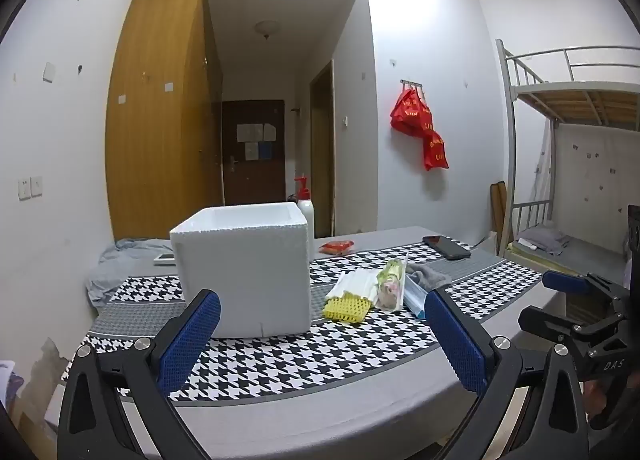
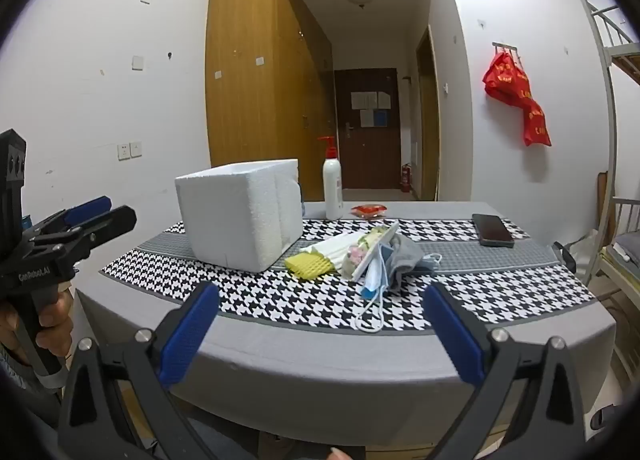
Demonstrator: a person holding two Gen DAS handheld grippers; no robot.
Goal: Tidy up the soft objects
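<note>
Right hand-held gripper (image 2: 320, 330), jaws wide & empty, faces soft-item pile on counter (image 2: 400, 352): face mask (image 2: 376, 274) dead ahead, long axis toward it; foam box (image 2: 240, 212) to pile's left. Left hand-held gripper (image 1: 322, 340) also wide, empty, aimed more at box.

The foam box (image 2: 240, 214) stands on the tabletop (image 2: 344, 364), and just to its right lies a cluster of small things: the mesh sleeve (image 2: 309, 265) nearest the box, then the flower packet (image 2: 370, 250), then the face mask (image 2: 374, 280) and the cloth (image 2: 406, 256) farthest from it. Behind the box to the right stands the pump bottle (image 2: 332, 184), with the snack packet (image 2: 369, 210) just beyond. The phone (image 2: 492, 230) lies well to the right of the box.
</note>
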